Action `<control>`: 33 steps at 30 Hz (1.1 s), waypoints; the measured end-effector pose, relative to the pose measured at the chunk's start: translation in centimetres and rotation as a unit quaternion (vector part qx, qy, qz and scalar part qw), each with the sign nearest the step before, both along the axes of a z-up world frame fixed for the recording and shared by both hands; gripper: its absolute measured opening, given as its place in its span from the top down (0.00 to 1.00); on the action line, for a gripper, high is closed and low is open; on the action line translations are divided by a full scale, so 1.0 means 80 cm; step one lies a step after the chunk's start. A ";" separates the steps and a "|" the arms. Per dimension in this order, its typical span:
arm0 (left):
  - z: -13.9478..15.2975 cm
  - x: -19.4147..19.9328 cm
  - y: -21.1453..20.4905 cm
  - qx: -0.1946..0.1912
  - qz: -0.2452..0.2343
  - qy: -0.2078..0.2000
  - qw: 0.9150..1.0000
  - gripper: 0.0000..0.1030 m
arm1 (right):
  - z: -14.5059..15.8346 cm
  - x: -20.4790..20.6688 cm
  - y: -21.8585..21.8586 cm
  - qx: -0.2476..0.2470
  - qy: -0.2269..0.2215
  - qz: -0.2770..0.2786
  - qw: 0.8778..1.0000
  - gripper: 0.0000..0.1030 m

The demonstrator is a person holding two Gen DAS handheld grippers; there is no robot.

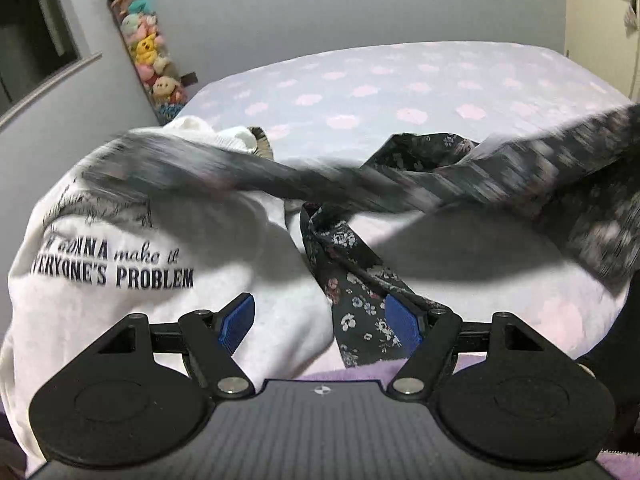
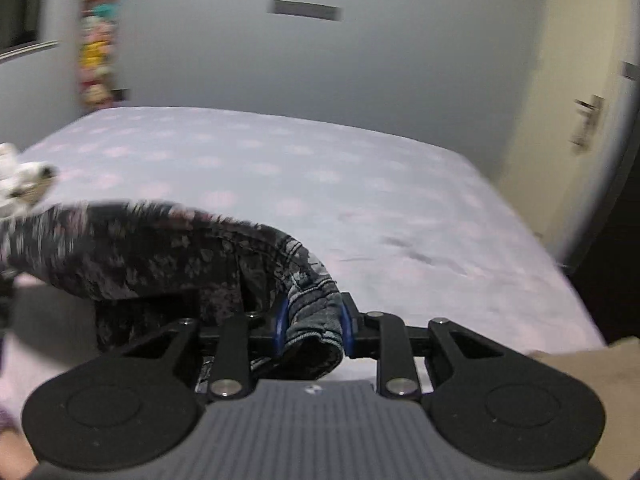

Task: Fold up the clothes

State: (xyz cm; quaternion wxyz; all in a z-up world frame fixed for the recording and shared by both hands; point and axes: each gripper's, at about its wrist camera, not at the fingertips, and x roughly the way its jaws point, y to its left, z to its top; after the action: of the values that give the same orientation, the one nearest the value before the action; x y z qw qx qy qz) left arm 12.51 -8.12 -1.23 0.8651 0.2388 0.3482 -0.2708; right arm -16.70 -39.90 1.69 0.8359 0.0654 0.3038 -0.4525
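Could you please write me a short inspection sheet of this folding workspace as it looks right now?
Surface: bed with a lilac sheet, pink cloud print.
Job's things: dark floral garment, lifted and motion-blurred; white sweatshirt with black lettering, lying crumpled.
Clutter: nothing seen.
Grippers: right tool shut on the dark floral garment; left tool open, holding nothing.
Cables: nothing seen.
Surroundings: grey wall, hanging column of plush toys, door.

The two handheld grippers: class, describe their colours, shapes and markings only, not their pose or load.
Both match. The left gripper and right gripper have matte black linkage arms with silver pivot bolts, round black discs on either side, blue ribbed finger pads, and a dark grey ribbed body bearing a small white round mark. No cables or sleeves show.
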 end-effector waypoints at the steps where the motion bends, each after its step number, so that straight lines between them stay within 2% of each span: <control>1: 0.000 0.001 -0.004 0.004 -0.006 -0.003 1.000 0.31 | 0.001 -0.013 -0.009 -0.004 0.004 -0.021 1.000 0.73; 4: -0.009 0.005 -0.026 0.029 -0.048 -0.008 0.998 0.31 | 0.000 -0.053 -0.036 -0.013 0.014 -0.085 0.996 0.73; 6: -0.014 0.008 -0.040 0.046 -0.076 -0.012 0.996 0.31 | -0.005 -0.074 -0.049 -0.003 0.012 -0.113 0.994 0.73; 9: -0.023 0.013 -0.061 0.071 -0.118 -0.018 0.990 0.31 | -0.021 -0.086 -0.055 0.019 0.008 -0.124 0.992 0.73; 11: -0.036 0.017 -0.080 0.097 -0.162 -0.019 0.982 0.31 | -0.033 -0.086 -0.056 0.029 0.008 -0.128 0.991 0.73; 16: -0.087 0.040 -0.117 0.175 -0.225 -0.032 0.958 0.31 | -0.056 -0.076 -0.053 0.042 0.000 -0.138 0.990 0.73; 19: -0.122 0.069 -0.130 0.204 -0.221 -0.021 0.953 0.31 | -0.071 -0.075 -0.051 0.042 -0.004 -0.143 0.989 0.72; 21: -0.142 0.085 -0.135 0.216 -0.211 -0.003 0.953 0.32 | -0.083 -0.077 -0.052 0.044 -0.013 -0.148 0.988 0.72; 23: -0.157 0.100 -0.140 0.224 -0.194 0.012 0.955 0.41 | -0.092 -0.081 -0.051 0.045 -0.022 -0.157 0.986 0.72; 25: -0.170 0.114 -0.145 0.227 -0.173 0.027 0.958 0.60 | -0.099 -0.086 -0.051 0.050 -0.030 -0.167 0.984 0.72; 26: -0.173 0.120 -0.147 0.222 -0.165 0.039 0.960 0.65 | -0.100 -0.087 -0.052 0.052 -0.033 -0.169 0.984 0.72; 27: -0.171 0.123 -0.147 0.214 -0.159 0.044 0.963 0.74 | -0.101 -0.087 -0.053 0.054 -0.034 -0.171 0.983 0.72; 30: -0.160 0.131 -0.147 0.190 -0.142 0.056 0.970 0.88 | -0.108 -0.081 -0.056 0.057 -0.017 -0.172 0.983 0.72; 33: -0.135 0.140 -0.152 0.164 -0.131 0.039 0.977 0.91 | -0.111 -0.075 -0.055 0.052 -0.006 -0.175 0.983 0.72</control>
State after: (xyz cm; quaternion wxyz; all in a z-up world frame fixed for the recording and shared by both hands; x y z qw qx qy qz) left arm 23.72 -20.26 -12.07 0.7567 0.4101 0.3874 -0.3305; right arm -22.68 -44.32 -7.16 0.7409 0.1637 0.3060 -0.5750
